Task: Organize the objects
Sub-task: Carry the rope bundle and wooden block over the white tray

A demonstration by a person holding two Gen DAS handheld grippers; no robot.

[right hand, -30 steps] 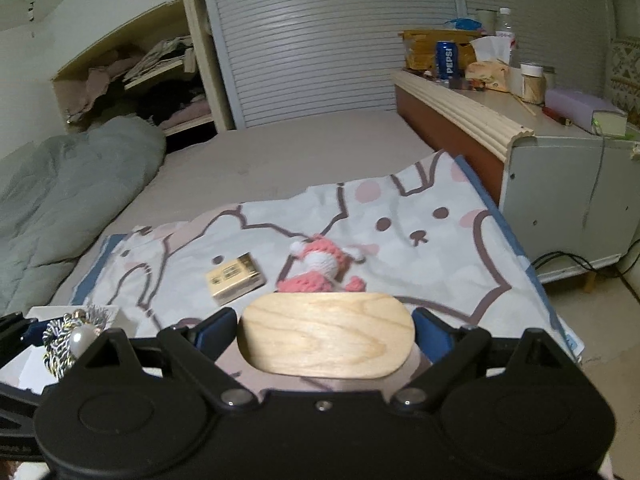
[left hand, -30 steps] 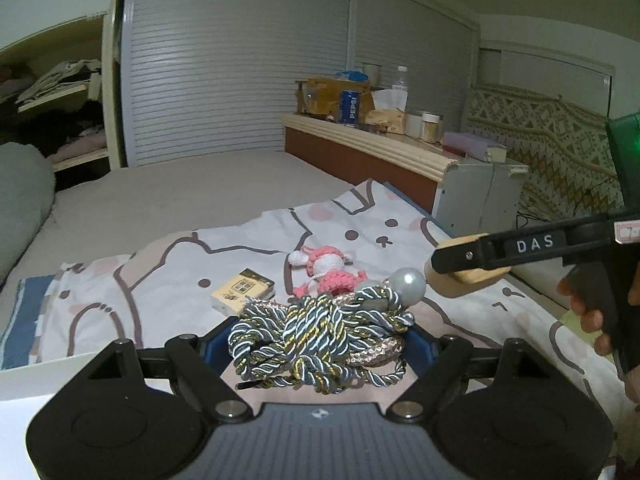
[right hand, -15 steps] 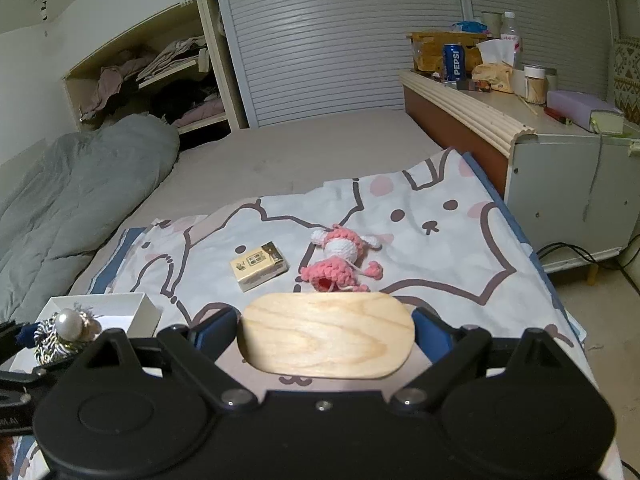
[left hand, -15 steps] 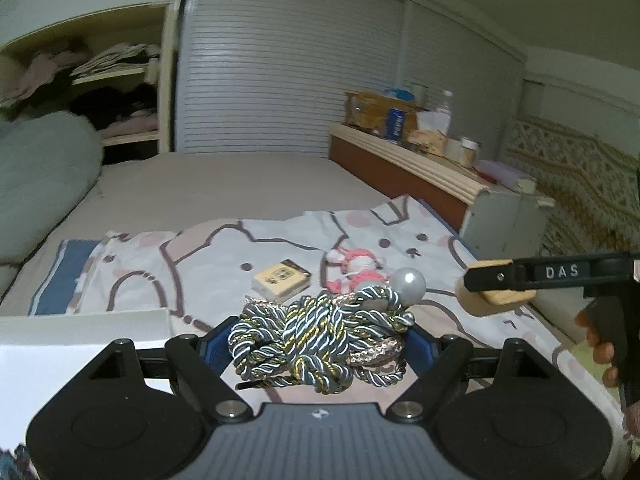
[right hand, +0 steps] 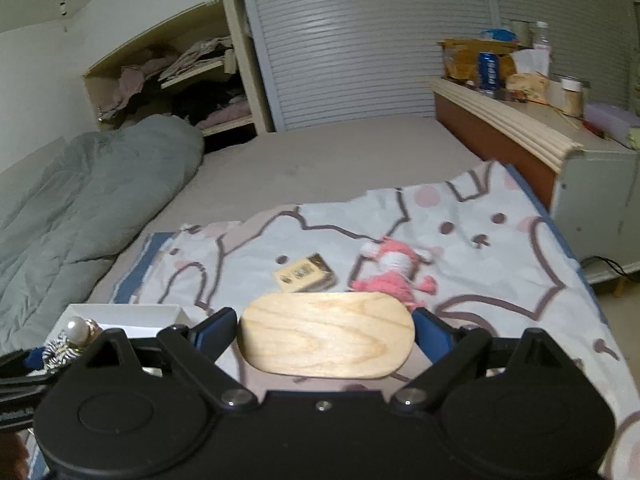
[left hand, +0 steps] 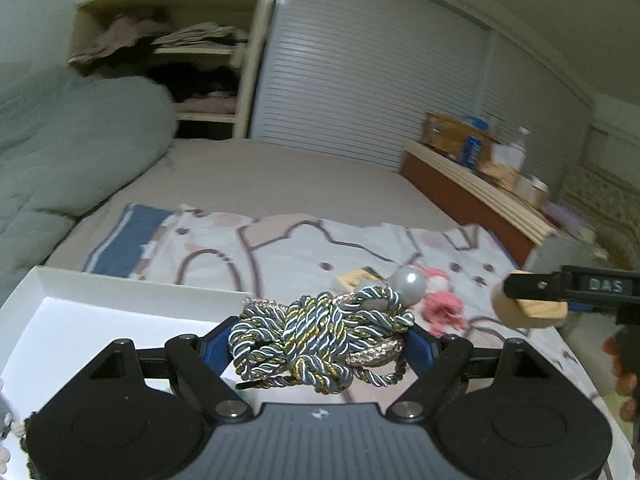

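Observation:
My left gripper [left hand: 320, 344] is shut on a knotted rope bundle [left hand: 316, 340] of grey, gold and pink cord with a pearl ball [left hand: 407, 285]. It holds the bundle over the near right part of a white box [left hand: 100, 320]. My right gripper [right hand: 326, 340] is shut on an oval wooden block [right hand: 326, 340] above the bunny-print blanket [right hand: 500, 248]. That block also shows in the left wrist view [left hand: 528, 308]. A pink crocheted doll [right hand: 394, 270] and a small yellow box [right hand: 304, 278] lie on the blanket.
A grey duvet [right hand: 80, 200] is bunched at the left of the bed. A wooden headboard shelf [right hand: 508, 120] at the right carries a cola can, bottles and boxes. An open shelf unit [right hand: 180, 80] with clothes stands behind the bed. The white box also shows in the right wrist view [right hand: 132, 314].
My left gripper has swung left with the rope bundle, and the white box has come under it. My right gripper with the wooden block has pulled back and turned a little left.

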